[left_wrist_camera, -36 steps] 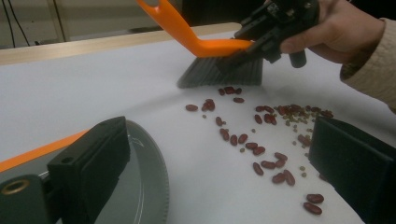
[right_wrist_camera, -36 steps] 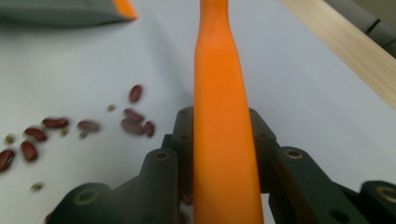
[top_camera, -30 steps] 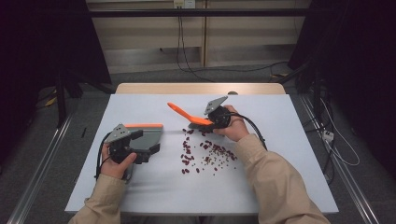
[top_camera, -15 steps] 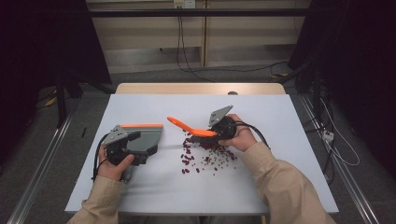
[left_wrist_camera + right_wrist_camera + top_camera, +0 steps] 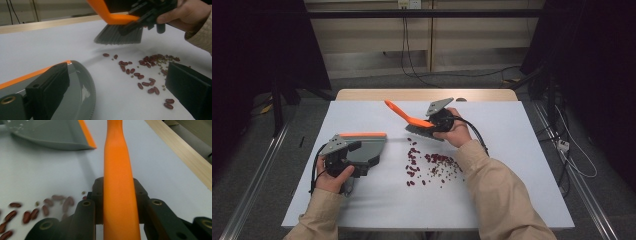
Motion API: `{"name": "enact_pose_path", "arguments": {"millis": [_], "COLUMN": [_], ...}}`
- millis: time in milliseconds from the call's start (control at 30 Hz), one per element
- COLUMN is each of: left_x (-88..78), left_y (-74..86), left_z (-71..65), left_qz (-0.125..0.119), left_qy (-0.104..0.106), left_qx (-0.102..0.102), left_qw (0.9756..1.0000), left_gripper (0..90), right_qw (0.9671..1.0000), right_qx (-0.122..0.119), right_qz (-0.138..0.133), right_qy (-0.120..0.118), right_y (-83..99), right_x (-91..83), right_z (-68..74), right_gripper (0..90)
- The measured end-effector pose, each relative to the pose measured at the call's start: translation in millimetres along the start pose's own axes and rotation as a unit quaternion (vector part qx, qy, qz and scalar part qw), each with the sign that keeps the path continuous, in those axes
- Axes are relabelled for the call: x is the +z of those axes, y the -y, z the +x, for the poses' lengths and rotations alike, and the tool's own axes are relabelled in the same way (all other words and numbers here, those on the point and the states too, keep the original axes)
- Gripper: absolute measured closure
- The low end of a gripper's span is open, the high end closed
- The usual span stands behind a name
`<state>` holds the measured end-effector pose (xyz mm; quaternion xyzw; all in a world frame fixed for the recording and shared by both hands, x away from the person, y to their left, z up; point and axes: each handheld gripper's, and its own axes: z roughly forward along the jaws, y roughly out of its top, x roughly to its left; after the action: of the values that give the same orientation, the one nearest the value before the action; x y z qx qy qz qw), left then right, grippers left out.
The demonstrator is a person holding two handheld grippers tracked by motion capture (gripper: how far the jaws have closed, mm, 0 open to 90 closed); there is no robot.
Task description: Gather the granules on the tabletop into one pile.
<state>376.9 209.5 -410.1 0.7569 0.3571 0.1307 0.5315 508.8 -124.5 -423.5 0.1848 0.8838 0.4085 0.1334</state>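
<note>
Matte white table (image 5: 522, 165), glossy red beans (image 5: 432, 165), orange plastic brush (image 5: 412, 117), grey dustpan (image 5: 364, 150)

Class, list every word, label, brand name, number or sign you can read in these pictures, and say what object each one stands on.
None: no readable text appears anywhere.
The brush, the dustpan, the beans and the table are plain, and so are both grippers, right gripper and left gripper.

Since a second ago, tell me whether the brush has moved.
Yes. The brush in the right hand-held gripper swept down toward the beans, then returned toward the table's far edge, ending slightly left of where it began.
</note>
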Motion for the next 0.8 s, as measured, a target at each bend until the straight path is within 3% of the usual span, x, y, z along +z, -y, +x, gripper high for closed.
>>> {"name": "enact_pose_path", "arguments": {"millis": [67, 167, 233, 333, 600, 800], "left_x": [-2.0, -5.4, -7.5, -8.7, -8.2, -7.9], "left_y": [0.7, 2.4, 3.2, 4.3, 4.4, 4.3], "left_z": [0.9, 2.7, 3.9, 4.8, 4.4, 4.6], "left_qz": [-0.003, -0.002, -0.002, -0.004, -0.003, -0.002], "left_qy": [-0.002, -0.006, -0.009, -0.013, -0.01, -0.01], "left_qx": [-0.002, -0.003, -0.003, -0.006, -0.003, -0.002], "left_qw": [1.0, 1.0, 1.0, 0.9999, 0.9999, 0.9999], "left_gripper": [5.4, 5.5, 5.4, 5.4, 5.7, 5.7], "right_qw": [0.9998, 0.9985, 0.9977, 0.9956, 0.9904, 0.9889], "right_qx": [-0.016, -0.039, -0.048, -0.069, -0.104, -0.106], "right_qz": [0.009, 0.036, 0.036, 0.05, 0.048, 0.051], "right_qy": [0.007, -0.01, -0.031, -0.038, -0.077, -0.091], "right_y": [-4.4, -8.1, -8.5, -8.4, 3.8, 10.9], "right_x": [8.8, 23.3, 26.4, 22.6, 2.7, -10.8], "right_z": [-1.1, 3.2, 9.8, 16.1, 34.4, 48.1], "right_gripper": [71.2, 71.3, 71.2, 71.3, 71.2, 71.2]}}
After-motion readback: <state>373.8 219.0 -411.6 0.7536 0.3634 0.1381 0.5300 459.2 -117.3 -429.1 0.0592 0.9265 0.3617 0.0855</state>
